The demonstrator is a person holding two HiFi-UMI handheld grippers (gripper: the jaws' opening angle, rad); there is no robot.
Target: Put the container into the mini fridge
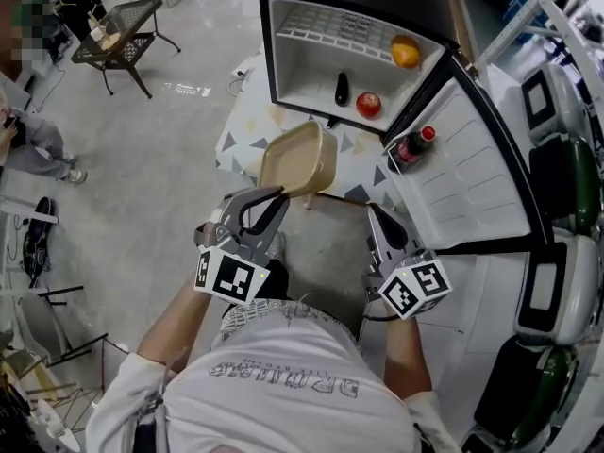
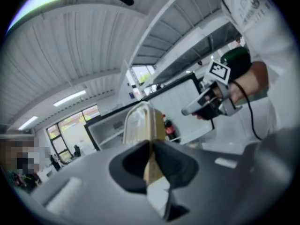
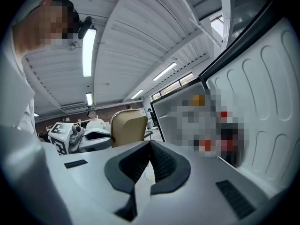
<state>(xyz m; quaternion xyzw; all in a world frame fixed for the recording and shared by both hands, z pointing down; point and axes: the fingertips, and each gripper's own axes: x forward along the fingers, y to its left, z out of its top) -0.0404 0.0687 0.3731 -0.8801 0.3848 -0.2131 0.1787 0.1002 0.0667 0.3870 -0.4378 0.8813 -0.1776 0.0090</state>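
Container [image 1: 300, 159] clamped in left tool [image 1: 276, 196] | right tool [image 3: 150, 148] closed, empty

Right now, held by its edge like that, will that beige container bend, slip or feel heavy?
Probably stiff: the container shows no sag though the left gripper pinches just one rim. Likely light, as that edge grip alone carries it. It could pivot or slip, being smooth-looking and held tilted, off-centre.

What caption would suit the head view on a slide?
Tan container held by its rim in the left gripper before the open mini fridge; right gripper shut, empty.
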